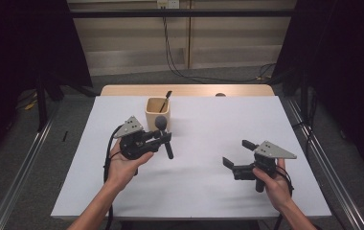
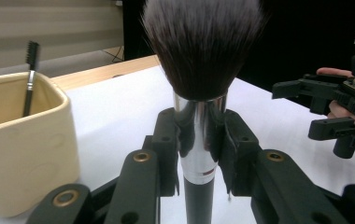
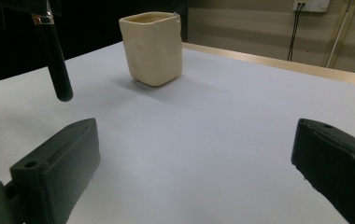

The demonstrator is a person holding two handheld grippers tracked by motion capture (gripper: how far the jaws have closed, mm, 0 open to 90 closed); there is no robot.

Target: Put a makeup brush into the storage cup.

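Note:
My left gripper (image 1: 163, 139) is shut on a large makeup brush (image 1: 161, 122), and in the left gripper view its pads clamp the silver ferrule (image 2: 198, 140). The dark bristles (image 2: 202, 42) point up and the black handle (image 1: 169, 152) hangs down above the table. A cream square cup (image 1: 157, 114) stands just behind this gripper; it is at the left in the left gripper view (image 2: 21, 154). A thin spoolie brush (image 2: 31, 60) leans inside the cup. My right gripper (image 1: 237, 153) hovers at the right, open and holding nothing, facing the cup (image 3: 152, 49).
The white table top (image 1: 194, 191) has a wooden strip along its far edge with a small dark object (image 1: 220, 95) on it. Cables hang on the back wall. Dark floor and metal rails flank the table.

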